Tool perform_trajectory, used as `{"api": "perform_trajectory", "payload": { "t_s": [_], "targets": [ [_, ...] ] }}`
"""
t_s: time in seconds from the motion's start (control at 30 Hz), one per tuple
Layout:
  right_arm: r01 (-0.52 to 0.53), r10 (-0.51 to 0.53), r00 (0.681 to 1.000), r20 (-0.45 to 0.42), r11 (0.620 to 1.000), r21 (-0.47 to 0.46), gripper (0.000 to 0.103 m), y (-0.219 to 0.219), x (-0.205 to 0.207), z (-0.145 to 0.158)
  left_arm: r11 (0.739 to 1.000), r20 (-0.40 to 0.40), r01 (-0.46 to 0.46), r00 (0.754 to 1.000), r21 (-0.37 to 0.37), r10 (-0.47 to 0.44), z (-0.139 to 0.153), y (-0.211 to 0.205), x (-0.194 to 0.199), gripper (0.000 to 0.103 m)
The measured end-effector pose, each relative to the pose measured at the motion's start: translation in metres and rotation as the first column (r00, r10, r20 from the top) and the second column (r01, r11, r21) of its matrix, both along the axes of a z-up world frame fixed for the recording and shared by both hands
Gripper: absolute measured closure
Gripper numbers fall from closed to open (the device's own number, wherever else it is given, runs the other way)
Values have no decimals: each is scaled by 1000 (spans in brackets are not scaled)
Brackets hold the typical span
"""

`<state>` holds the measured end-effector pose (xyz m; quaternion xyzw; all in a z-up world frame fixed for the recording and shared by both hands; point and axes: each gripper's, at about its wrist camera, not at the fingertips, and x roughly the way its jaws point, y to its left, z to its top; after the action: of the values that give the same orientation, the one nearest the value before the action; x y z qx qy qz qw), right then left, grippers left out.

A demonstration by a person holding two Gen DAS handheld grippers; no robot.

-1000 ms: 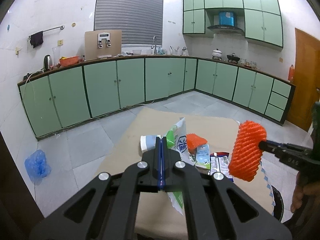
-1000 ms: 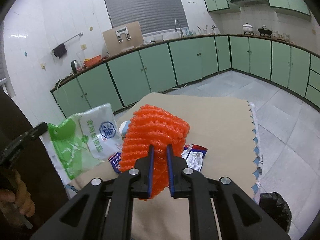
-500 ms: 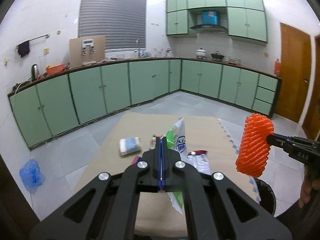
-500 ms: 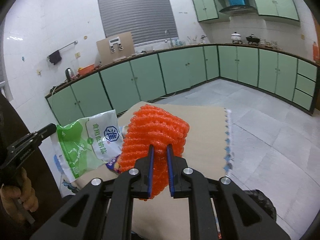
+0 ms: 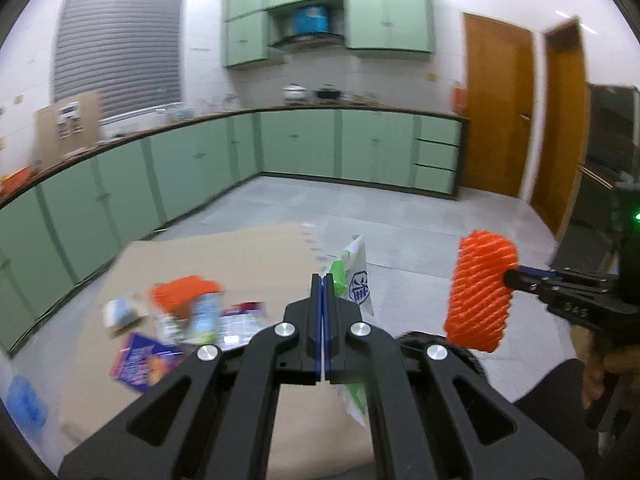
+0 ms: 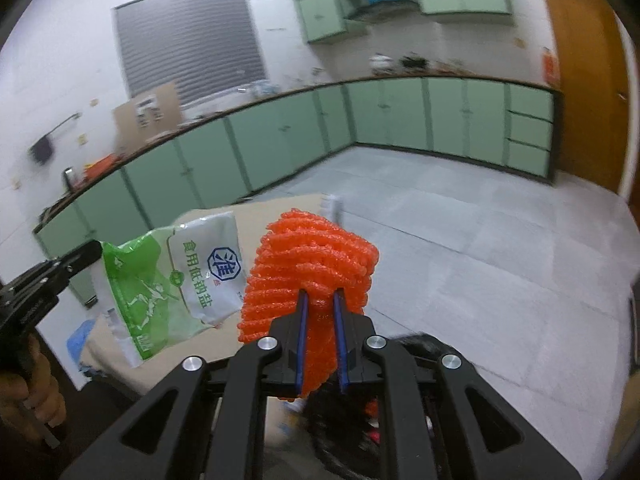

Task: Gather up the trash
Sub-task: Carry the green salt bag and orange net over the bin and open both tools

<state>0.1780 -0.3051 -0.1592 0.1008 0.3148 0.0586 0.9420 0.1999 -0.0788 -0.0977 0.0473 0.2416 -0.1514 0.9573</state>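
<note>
Motion blur smears the loose wrappers near the tan cardboard sheet's left edge; the black gripper frame hides most of the black-lined bin

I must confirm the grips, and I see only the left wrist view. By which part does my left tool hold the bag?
Observer: The left tool pinches the green and white bag at one top corner; its print faces the right camera.
Operator: And the orange net?
Observer: The right tool is shut on the lower middle of the orange foam net.
Operator: Is the bin near?
Observer: From the right wrist, the black bin bag shows just below that net.
</note>
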Motion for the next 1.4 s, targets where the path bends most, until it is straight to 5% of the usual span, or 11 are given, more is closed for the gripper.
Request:
{"api": "perform_trajectory", "payload": {
  "t_s": [0.3, 0.7, 0.83, 0.93, 1.1, 1.17, 1.4],
  "targets": [
    [182, -179, 959, -221, 983, -6, 91, -76, 7, -102, 973, -121, 230, 967, 35, -224, -79, -120, 26, 103],
    [169, -159, 907, -389, 986, -9, 87, -92, 56, -178, 963, -323, 256, 921, 82, -217, -191, -162, 74, 103],
    [180, -160, 889, -430, 984, 5, 76, -98, 59, -193, 959, -345, 269, 912, 90, -223, -212, -168, 85, 91],
    [180, -159, 886, -436, 984, 6, 76, -102, 58, -197, 958, -327, 270, 918, 102, -224, -215, -172, 84, 71],
    [178, -150, 898, -413, 984, 29, 76, -102, 53, -187, 962, -302, 254, 929, 101, -214, -202, -165, 76, 69],
    [166, -140, 913, -383, 986, 34, 76, -98, 51, -173, 970, -263, 217, 947, 107, -183, -184, -148, 69, 56],
    [58, -48, 967, -249, 998, 34, 75, -52, 53, -111, 995, -121, -13, 992, 97, 25, -126, -50, 45, 49]
  ]
}}
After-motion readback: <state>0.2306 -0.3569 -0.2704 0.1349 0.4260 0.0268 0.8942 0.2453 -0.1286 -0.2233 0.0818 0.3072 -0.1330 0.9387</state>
